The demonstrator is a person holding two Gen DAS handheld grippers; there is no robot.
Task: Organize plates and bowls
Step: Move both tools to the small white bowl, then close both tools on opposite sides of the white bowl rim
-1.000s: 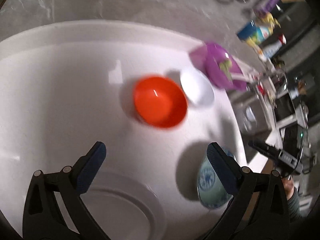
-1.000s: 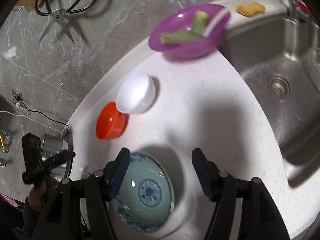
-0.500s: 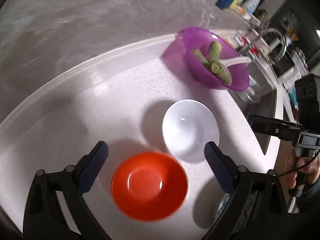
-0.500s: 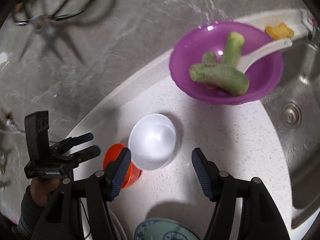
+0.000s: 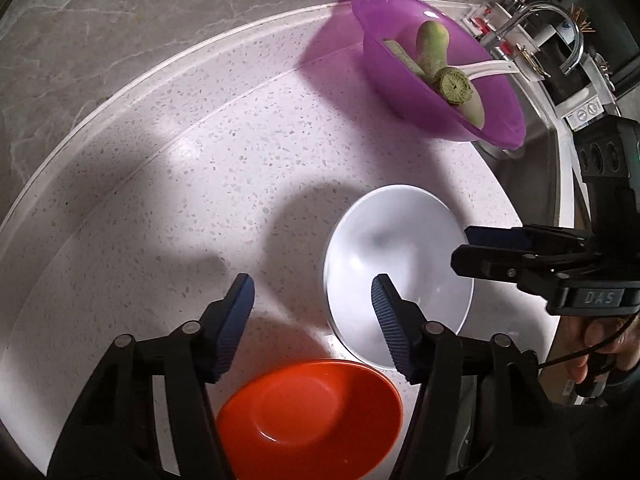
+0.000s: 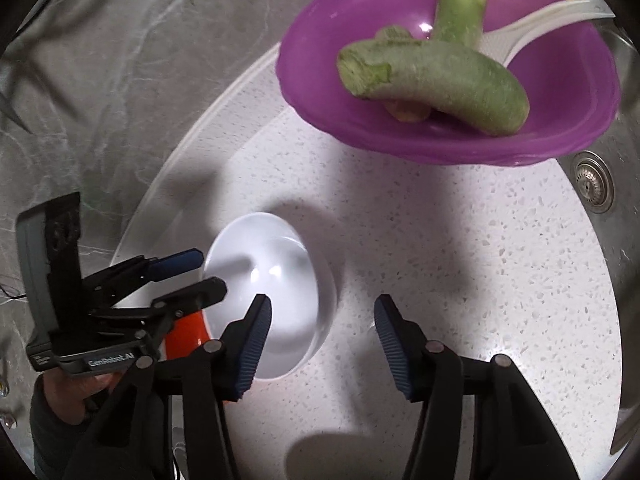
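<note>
A white bowl (image 5: pixel 400 248) (image 6: pixel 280 264) sits upright on the speckled white counter (image 5: pixel 200 184). Touching its near side is an orange bowl (image 5: pixel 308 416), which the left gripper mostly hides in the right wrist view (image 6: pixel 188 336). My left gripper (image 5: pixel 312 292) (image 6: pixel 212 274) straddles the white bowl's left rim, one finger over the inside and one outside. Its jaws are closing and the pads do not press the rim. My right gripper (image 6: pixel 323 308) (image 5: pixel 462 246) straddles the opposite rim the same way, also closing without contact.
A purple bowl (image 5: pixel 420 92) (image 6: pixel 440 136) with green vegetable pieces and a white spoon stands beyond, at the edge of the steel sink (image 6: pixel 592 184). A faucet (image 5: pixel 560 20) rises behind it. Grey marble wall (image 5: pixel 120 20) borders the counter's far side.
Both grippers have moved in over the white bowl from opposite sides and their jaws have narrowed. The blue-patterned bowl has dropped out of view.
</note>
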